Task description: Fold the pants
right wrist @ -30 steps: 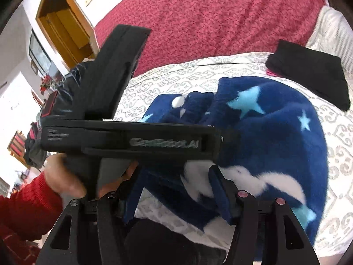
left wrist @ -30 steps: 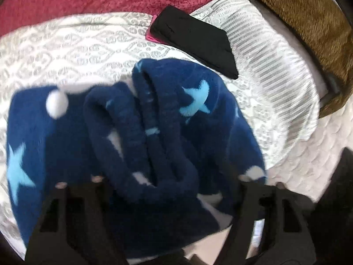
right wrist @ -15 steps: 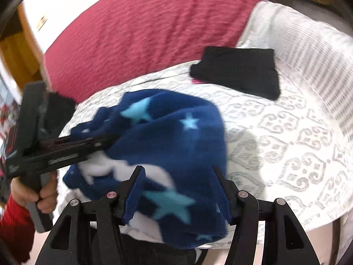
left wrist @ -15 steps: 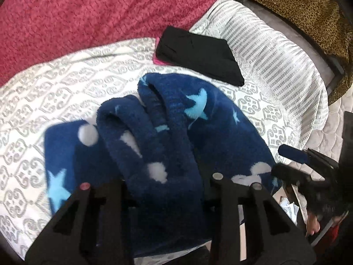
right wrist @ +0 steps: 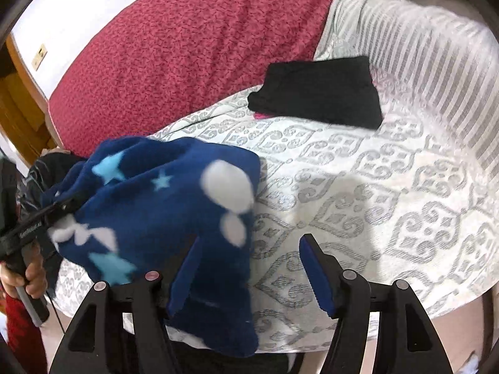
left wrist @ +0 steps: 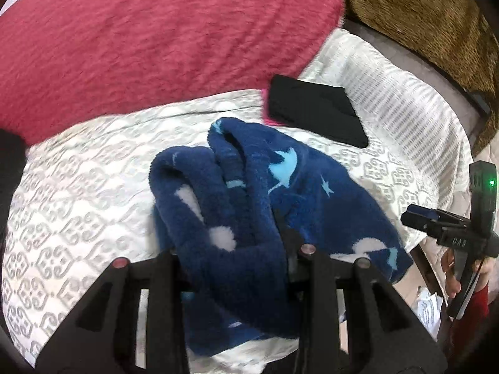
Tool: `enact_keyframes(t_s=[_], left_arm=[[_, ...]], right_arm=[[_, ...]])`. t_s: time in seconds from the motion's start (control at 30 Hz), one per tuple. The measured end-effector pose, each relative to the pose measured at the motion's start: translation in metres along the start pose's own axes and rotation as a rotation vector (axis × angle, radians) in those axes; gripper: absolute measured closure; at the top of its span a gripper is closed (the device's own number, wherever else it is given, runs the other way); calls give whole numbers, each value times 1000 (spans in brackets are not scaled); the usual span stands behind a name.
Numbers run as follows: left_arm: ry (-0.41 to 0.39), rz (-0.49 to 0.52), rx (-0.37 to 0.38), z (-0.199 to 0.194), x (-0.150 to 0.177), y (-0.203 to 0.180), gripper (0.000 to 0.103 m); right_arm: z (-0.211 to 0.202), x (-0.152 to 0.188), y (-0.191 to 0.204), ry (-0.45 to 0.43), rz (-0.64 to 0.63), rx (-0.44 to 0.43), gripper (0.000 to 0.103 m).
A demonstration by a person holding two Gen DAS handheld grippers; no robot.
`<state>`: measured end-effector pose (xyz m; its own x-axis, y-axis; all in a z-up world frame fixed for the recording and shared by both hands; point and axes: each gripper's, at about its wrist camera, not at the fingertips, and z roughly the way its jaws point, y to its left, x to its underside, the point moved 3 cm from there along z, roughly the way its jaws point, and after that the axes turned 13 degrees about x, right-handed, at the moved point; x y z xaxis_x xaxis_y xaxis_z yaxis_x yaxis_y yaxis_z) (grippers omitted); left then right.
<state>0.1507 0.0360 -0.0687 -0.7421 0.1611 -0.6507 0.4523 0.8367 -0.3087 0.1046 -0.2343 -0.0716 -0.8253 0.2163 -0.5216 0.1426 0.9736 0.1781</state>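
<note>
The dark blue fleece pants (left wrist: pixel 280 193) with light blue stars and white blobs lie bunched on the patterned bedspread (left wrist: pixel 78 187). My left gripper (left wrist: pixel 230 249) is shut on a thick fold of them, and the fabric hides most of its left finger. In the right wrist view the pants (right wrist: pixel 162 205) hang left of centre, pinched at their left edge by the left gripper (right wrist: pixel 59 208). My right gripper (right wrist: pixel 249 258) has its jaws opening. Only bedspread (right wrist: pixel 358 193) shows between its pads, and cloth drapes past the left pad. The right gripper (left wrist: pixel 418 218) also appears at the right edge.
A folded black garment (left wrist: pixel 315 112) (right wrist: pixel 318 93) lies on something pink at the back of the bed. Behind it are a red blanket (left wrist: pixel 140 40), a striped cover (left wrist: pixel 399 99) and a brown spotted blanket (left wrist: pixel 421 9). The bed's near edge drops off below the grippers.
The left gripper closed on the bunched pants and drew up and back with them. The right gripper let the cloth out of its jaws, widened and swung right.
</note>
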Motion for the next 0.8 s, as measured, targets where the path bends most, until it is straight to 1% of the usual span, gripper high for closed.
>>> enact_keyframes(t_s=[0.1,0.17,0.27,0.3,0.37,0.4,0.47,0.53,0.6,0.67,0.73,0.8], left_arm=[[29,-71,-2,1,20,25,66],[52,-89,-1,6,32,33,65],[107,-123,-19,24,55,45,59],[113,-136,-16,26,60,49,56],[95,-181,-8,29,69,57,48],[83,-199,-9,29,71,61,40],[74,-237,-4,27,73,67,35],[73,-259,12,23,74,69,35],[70,-249,4,17,74,67,35],[61,-215,-18,7,71,62,35],[34,-179,-47,-6,65,57,35],[-6,-157,-70,-19,57,52,35]], right_arm=[[13,5,7,53,22,-49,36],[22,10,13,89,21,-64,36],[32,18,21,123,-2,-51,35],[33,21,22,128,-7,-47,35],[34,24,20,131,-2,-43,30],[35,26,19,131,0,-41,29],[35,30,16,137,-5,-33,28],[35,32,15,144,-13,-30,28],[32,32,16,142,-23,-23,28],[27,27,19,124,-42,-4,28],[18,18,23,74,-61,13,28],[7,8,31,22,-75,-16,28]])
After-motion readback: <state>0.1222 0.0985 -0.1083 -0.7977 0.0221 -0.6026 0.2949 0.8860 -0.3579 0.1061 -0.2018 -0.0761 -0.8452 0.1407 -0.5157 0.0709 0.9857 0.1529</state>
